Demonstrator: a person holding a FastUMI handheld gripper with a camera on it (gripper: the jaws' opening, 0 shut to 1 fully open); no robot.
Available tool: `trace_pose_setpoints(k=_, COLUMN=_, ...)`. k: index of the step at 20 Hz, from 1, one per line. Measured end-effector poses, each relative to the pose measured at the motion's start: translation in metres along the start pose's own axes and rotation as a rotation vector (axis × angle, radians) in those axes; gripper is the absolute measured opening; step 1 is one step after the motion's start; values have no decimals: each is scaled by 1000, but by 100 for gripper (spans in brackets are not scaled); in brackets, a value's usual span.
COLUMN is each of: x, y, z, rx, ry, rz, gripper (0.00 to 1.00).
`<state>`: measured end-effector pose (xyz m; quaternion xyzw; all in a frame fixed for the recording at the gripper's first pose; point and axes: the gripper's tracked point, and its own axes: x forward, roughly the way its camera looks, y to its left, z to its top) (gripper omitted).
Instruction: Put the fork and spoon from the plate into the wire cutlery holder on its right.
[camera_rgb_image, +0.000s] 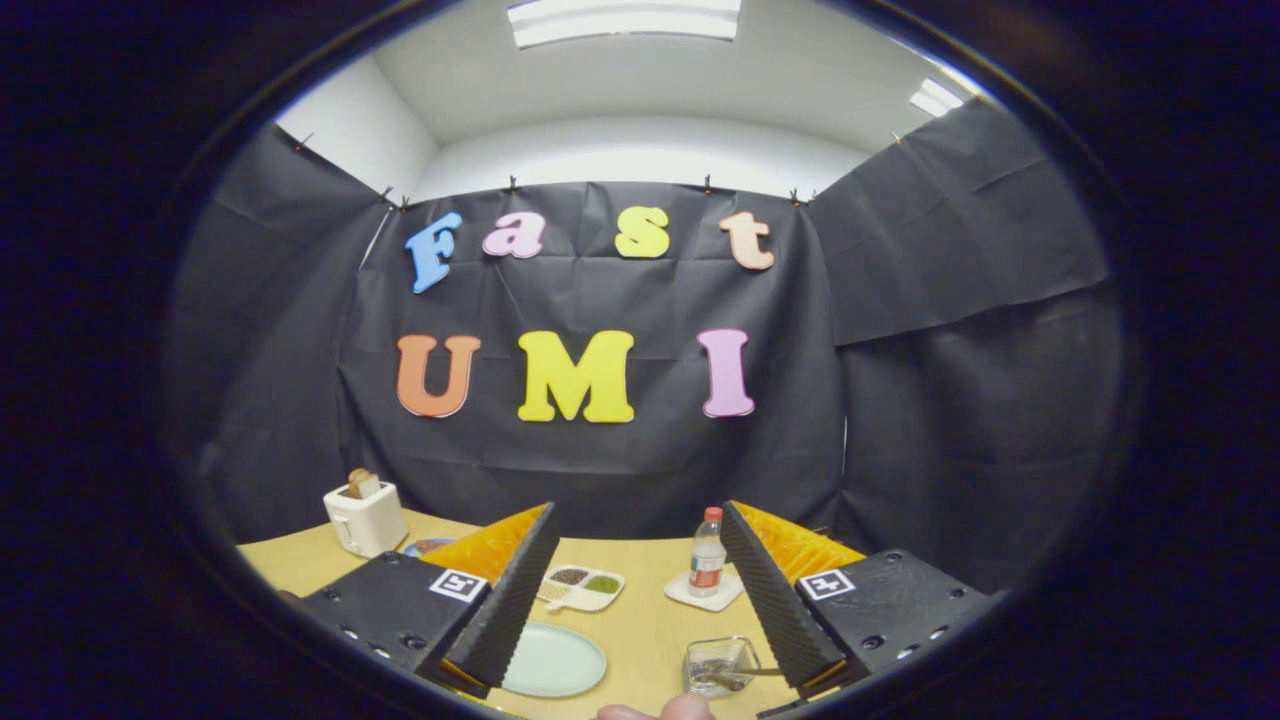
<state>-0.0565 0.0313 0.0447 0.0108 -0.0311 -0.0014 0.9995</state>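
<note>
Tabletop (640, 625) ahead; cutlery (735, 678) lies sideways in holder (718, 663); gripper (640, 600) jaws apart.

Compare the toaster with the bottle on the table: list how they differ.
The toaster is a white boxy block with toast poking out of its top; the bottle is slim and clear with a red cap. The toaster stands directly on the table, the bottle on a small white coaster. Both stand upright, beyond the open gripper.
</note>
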Motion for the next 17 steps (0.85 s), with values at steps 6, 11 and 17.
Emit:
trace_pose_setpoints(k=6, x=2, y=-10, z=-11, rx=-34, ry=13, rz=-10, gripper=97)
trace_pose_setpoints(k=11, x=3, y=-5, z=-10, rx=-33, ry=10, rz=-3, gripper=97)
trace_pose_setpoints(k=17, x=5, y=-3, z=-13, rx=-19, ry=27, rz=6, gripper=97)
